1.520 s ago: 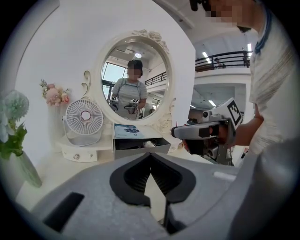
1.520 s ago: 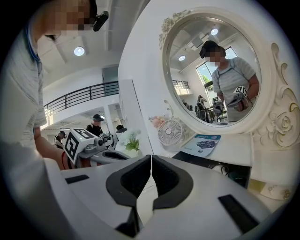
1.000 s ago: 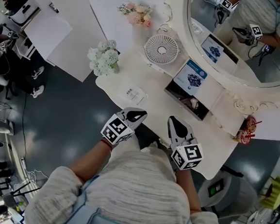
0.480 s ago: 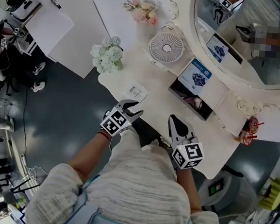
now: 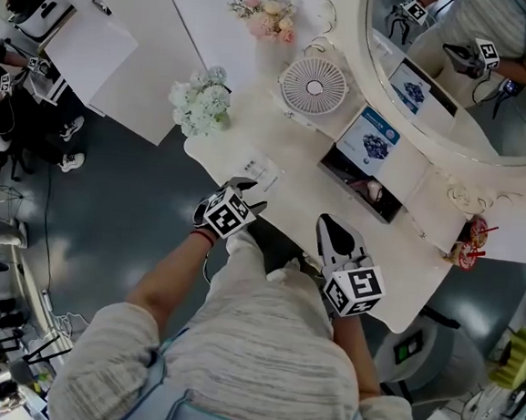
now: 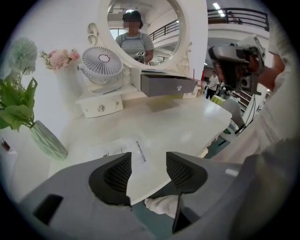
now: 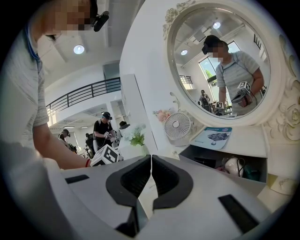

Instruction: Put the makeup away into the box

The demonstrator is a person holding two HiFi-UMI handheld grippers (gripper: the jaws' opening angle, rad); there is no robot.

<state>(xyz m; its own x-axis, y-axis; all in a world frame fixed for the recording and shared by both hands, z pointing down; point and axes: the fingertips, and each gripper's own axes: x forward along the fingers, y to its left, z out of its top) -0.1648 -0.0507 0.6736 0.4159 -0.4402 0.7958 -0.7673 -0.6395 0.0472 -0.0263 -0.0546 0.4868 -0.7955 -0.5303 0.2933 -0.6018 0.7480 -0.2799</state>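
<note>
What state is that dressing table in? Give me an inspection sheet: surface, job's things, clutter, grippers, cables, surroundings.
Surface: white dressing table, mostly bare.
Job's things: drawer stands open with small items inside, too small to name; no makeup seen on the tabletop.
Clutter: paper sheet, fan, white flowers in a vase, pink flowers, blue booklet.
Grippers: left gripper at the table's near edge, jaws have just been opening, nothing between them; right gripper shut, empty.
Cables: what looks like a dark cord in the drawer.
Surroundings: round mirror, dark floor, bystanders beyond.
</note>
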